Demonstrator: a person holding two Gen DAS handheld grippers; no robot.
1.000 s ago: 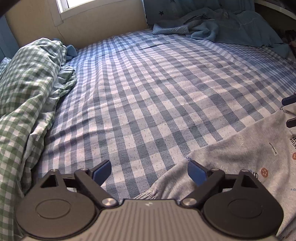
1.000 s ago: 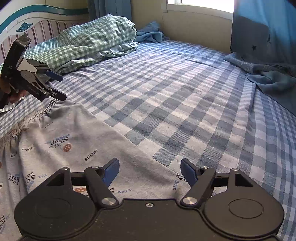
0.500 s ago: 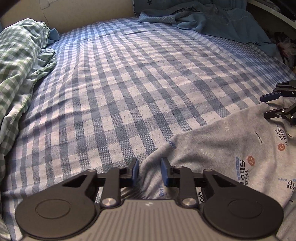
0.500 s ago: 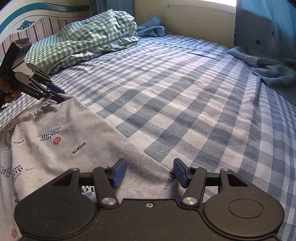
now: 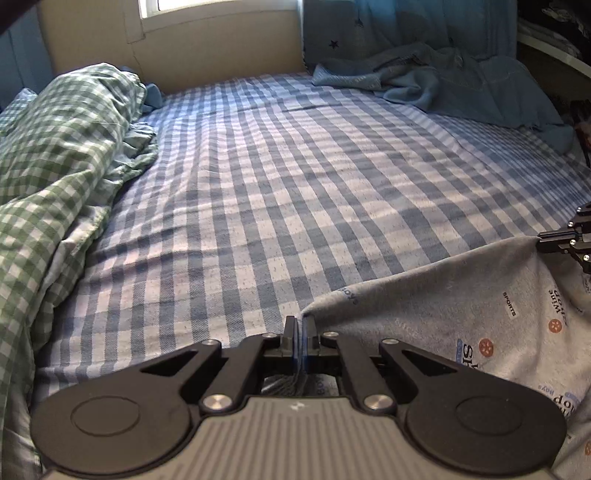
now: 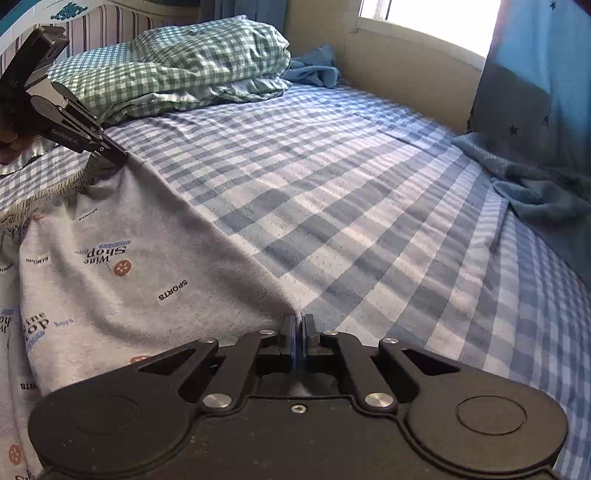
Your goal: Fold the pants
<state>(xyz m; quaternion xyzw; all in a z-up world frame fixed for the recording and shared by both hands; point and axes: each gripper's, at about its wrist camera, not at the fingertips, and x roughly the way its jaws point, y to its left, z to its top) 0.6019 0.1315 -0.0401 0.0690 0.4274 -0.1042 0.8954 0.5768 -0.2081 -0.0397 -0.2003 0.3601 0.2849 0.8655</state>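
Note:
Grey printed pants (image 5: 461, 306) lie on the blue checked bed sheet (image 5: 295, 184), at the lower right in the left wrist view and lower left in the right wrist view (image 6: 122, 266). My left gripper (image 5: 300, 325) is shut on the pants' waistband corner; it shows in the right wrist view (image 6: 118, 155) lifting that corner. My right gripper (image 6: 300, 325) is shut on the pants' edge at the other end; it shows at the right edge in the left wrist view (image 5: 543, 240).
A green checked duvet (image 5: 55, 155) is bunched at the bed's head end. A blue blanket (image 5: 443, 81) lies crumpled at the far side by the wall and curtain. A striped headboard (image 6: 96, 29) stands behind the duvet.
Both grippers went from open to shut on the pants' edge. The gripped edge has lifted slightly off the sheet between them.

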